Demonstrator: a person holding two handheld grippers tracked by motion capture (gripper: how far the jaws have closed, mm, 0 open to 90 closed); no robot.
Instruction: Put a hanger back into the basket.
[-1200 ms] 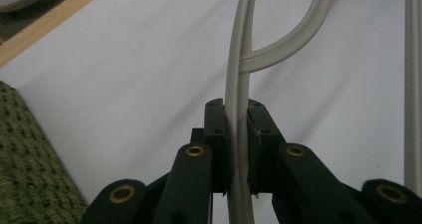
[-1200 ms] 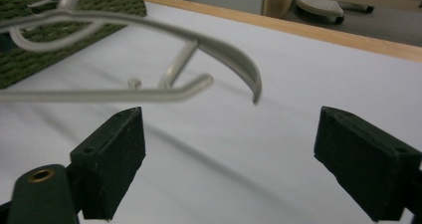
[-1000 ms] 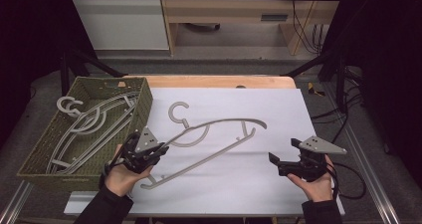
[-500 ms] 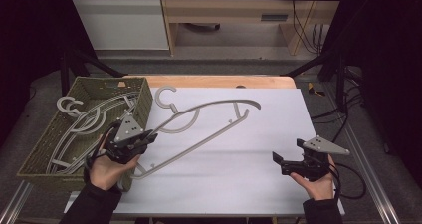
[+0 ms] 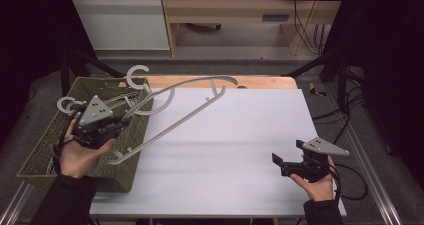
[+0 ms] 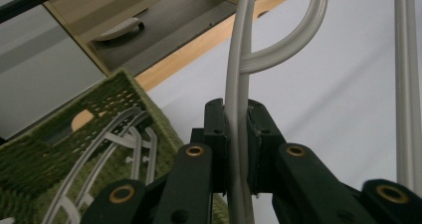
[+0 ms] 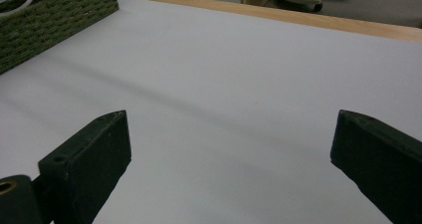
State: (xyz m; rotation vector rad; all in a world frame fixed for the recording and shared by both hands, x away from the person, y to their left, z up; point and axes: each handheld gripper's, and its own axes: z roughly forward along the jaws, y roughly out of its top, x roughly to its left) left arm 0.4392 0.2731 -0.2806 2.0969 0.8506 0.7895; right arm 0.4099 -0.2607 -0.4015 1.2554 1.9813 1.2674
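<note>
- We see a pale grey hanger, plain and without pattern, its hook the same grey.
- We note an olive-green basket with a woven texture; the hangers inside it are pale grey too.
- The table's sheet reads as plain pale lilac-white, edged by a light wood strip.
- We see 2 black grippers, the left gripper and the right gripper, each topped by a grey plate; brass-coloured rivets dot the left one's jaws.
</note>
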